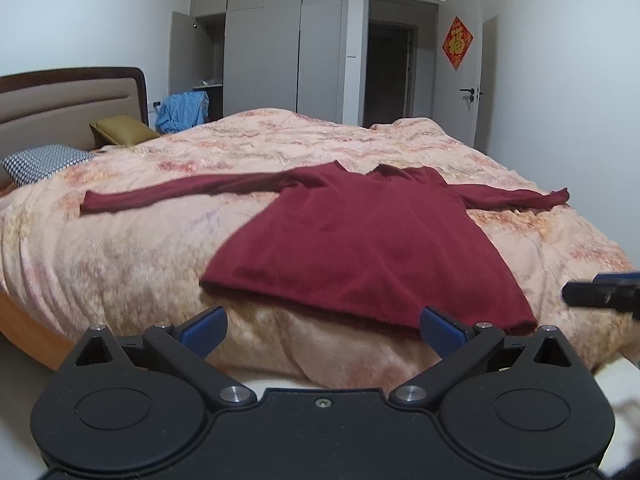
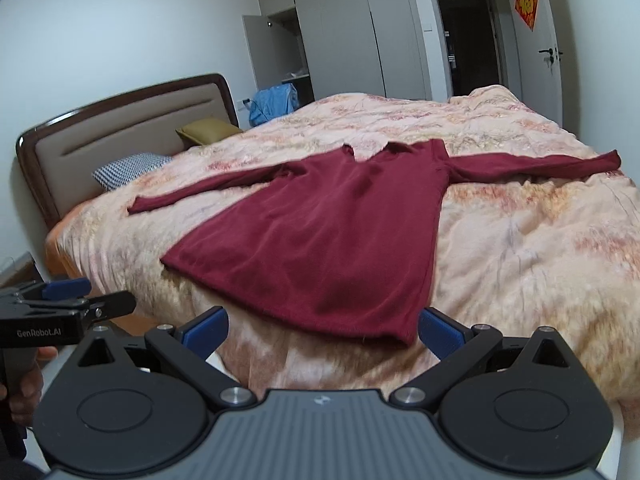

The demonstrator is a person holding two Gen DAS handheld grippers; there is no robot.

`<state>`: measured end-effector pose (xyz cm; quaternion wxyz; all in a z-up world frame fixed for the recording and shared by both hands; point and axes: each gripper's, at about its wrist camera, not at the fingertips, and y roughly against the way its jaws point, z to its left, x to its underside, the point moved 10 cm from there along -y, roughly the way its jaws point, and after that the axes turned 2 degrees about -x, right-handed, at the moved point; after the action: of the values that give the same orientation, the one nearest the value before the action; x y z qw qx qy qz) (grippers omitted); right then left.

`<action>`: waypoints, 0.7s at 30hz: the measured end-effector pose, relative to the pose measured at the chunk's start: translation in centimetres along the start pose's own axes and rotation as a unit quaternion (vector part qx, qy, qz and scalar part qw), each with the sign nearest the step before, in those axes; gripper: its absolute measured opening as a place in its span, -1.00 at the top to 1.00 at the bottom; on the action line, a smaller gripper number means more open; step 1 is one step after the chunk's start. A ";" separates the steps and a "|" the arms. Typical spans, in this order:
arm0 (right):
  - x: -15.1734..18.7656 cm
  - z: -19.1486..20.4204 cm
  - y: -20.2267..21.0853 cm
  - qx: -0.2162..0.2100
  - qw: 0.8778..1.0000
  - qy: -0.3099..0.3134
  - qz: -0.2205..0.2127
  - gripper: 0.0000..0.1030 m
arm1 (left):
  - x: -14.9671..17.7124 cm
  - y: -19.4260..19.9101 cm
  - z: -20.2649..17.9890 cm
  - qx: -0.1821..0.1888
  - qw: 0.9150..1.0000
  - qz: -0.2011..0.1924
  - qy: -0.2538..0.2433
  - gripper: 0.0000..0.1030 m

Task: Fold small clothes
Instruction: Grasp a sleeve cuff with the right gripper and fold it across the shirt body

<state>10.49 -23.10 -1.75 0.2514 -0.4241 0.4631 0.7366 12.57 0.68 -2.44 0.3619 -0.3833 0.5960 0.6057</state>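
- Nearest the lens, the left gripper (image 1: 322, 330) is seen at the bottom of the left wrist view, blue pads spread wide, nothing held.
- Same deal in the right wrist view: the right gripper (image 2: 322, 330) is spread wide and empty at the bottom edge.
- Just past both, the maroon sweater (image 1: 360, 248) is laid flat on the bed's quilt (image 1: 120, 260), hem closest, sleeves stretched out to either side, mid-frame.
- It can be judged soft, light and floppy, probably a bit grippy on the fuzzy quilt, so it's best pinched at a sleeve cuff or a hem corner, not mid-panel.
- Further back, pillows (image 1: 44, 162) are seen at the left by the headboard (image 1: 72, 100).
- Furthest off, a wardrobe (image 1: 280, 40) and an open door (image 1: 464, 60) are seen at the top.
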 end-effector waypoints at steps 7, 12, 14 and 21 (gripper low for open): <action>-5.6 -4.9 -1.2 0.029 0.997 -0.032 -0.057 -1.00 | -5.6 -4.4 1.0 -0.024 0.999 -0.004 -0.022 -0.99; -9.0 -10.1 -2.3 0.061 0.992 -0.053 -0.100 -1.00 | -9.6 -8.6 1.8 -0.040 0.999 -0.007 -0.019 -0.99; -10.0 -12.3 -3.2 0.073 0.990 -0.064 -0.104 -1.00 | -10.9 -10.5 2.1 -0.047 0.999 -0.007 -0.015 -0.99; -12.3 -21.6 -7.1 0.108 0.984 -0.115 -0.083 -1.00 | -13.0 -17.9 2.1 -0.063 0.998 0.018 0.009 -0.99</action>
<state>30.70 -39.00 0.86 0.4077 -0.3442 0.4712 0.7024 34.33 3.54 1.19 0.3208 -0.4000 0.5664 0.6452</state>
